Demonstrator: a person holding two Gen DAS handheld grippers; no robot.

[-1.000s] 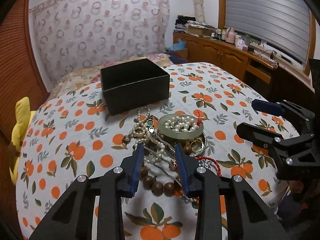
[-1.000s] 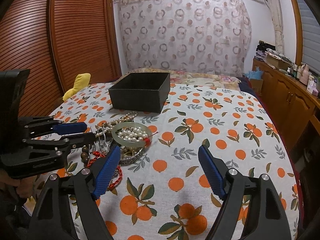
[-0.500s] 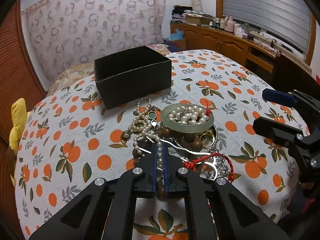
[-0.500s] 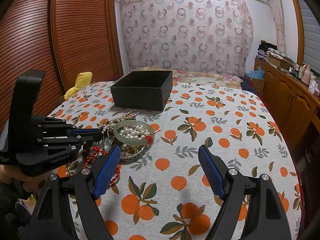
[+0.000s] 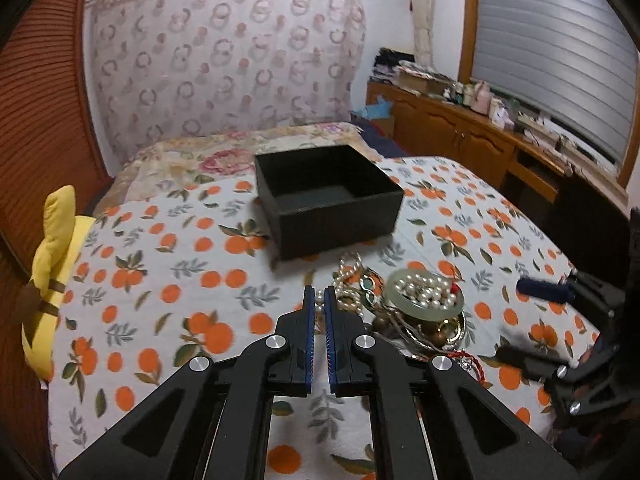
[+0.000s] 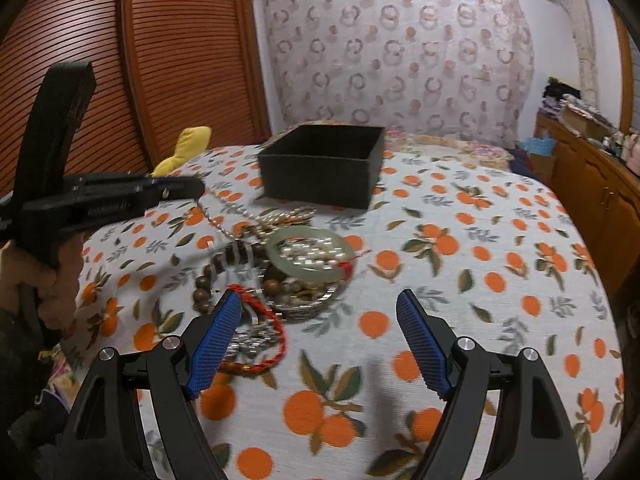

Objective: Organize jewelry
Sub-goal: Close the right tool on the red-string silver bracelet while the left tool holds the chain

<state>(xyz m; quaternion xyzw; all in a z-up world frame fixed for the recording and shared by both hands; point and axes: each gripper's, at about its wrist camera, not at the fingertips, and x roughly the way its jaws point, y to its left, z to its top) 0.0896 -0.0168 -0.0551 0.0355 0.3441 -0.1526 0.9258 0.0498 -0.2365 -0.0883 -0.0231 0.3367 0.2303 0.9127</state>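
Note:
A heap of jewelry lies on the orange-print cloth: a green jade bangle [image 5: 423, 295] [image 6: 310, 254] with white pearls inside it, brown wooden beads [image 6: 202, 298], and a red cord bracelet [image 6: 266, 340]. My left gripper [image 5: 319, 295] is shut on a pearl necklace [image 6: 218, 222] and lifts one end off the heap; the strand hangs taut from its tip [image 6: 196, 188]. An open black box [image 5: 328, 200] [image 6: 322, 164] stands behind the heap. My right gripper [image 6: 320, 316] is open and empty, low in front of the heap.
A yellow plush toy [image 5: 52, 272] lies at the bed's left edge. Wooden louvred doors [image 6: 120, 60] stand on the left, and a wooden cabinet [image 5: 460, 140] with clutter runs along the right wall under a shuttered window.
My left gripper has closed on the pearl necklace and risen, pulling the strand up from the heap. My right gripper has stayed open, moving slightly closer to the heap.

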